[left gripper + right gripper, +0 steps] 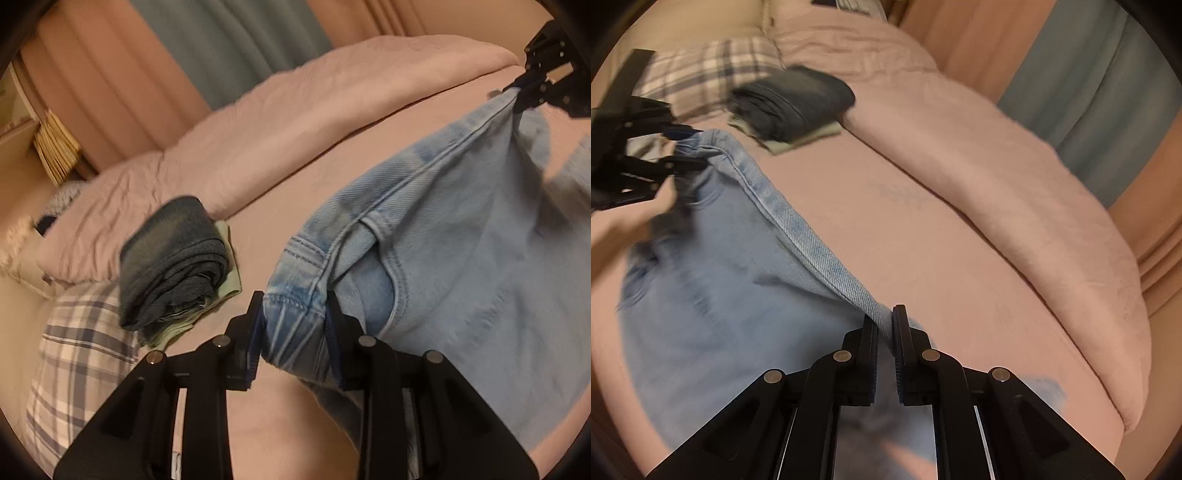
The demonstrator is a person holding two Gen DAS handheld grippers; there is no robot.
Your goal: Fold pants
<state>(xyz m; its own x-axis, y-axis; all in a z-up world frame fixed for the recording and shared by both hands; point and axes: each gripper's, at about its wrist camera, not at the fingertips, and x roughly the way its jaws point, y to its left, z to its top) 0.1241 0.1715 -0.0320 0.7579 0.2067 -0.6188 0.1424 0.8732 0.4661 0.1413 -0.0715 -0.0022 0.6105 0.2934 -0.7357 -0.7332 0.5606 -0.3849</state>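
Light blue jeans (pixel 461 229) hang stretched between my two grippers above a pink bed. My left gripper (pixel 295 306) is shut on the waistband end of the jeans, near a pocket opening. My right gripper (pixel 884 317) is shut on a folded seam edge of the jeans (pixel 720 258). In the left wrist view the right gripper (pixel 517 98) shows at the top right, pinching the cloth. In the right wrist view the left gripper (pixel 687 147) shows at the far left, holding the other end.
A folded stack of dark jeans (pixel 173 262) over a pale green garment lies on the pink sheet (pixel 288 192). A pink duvet (pixel 997 184) is bunched along the far side. A plaid pillow (pixel 77 354) lies at the bed's head. Curtains (pixel 229 44) hang behind.
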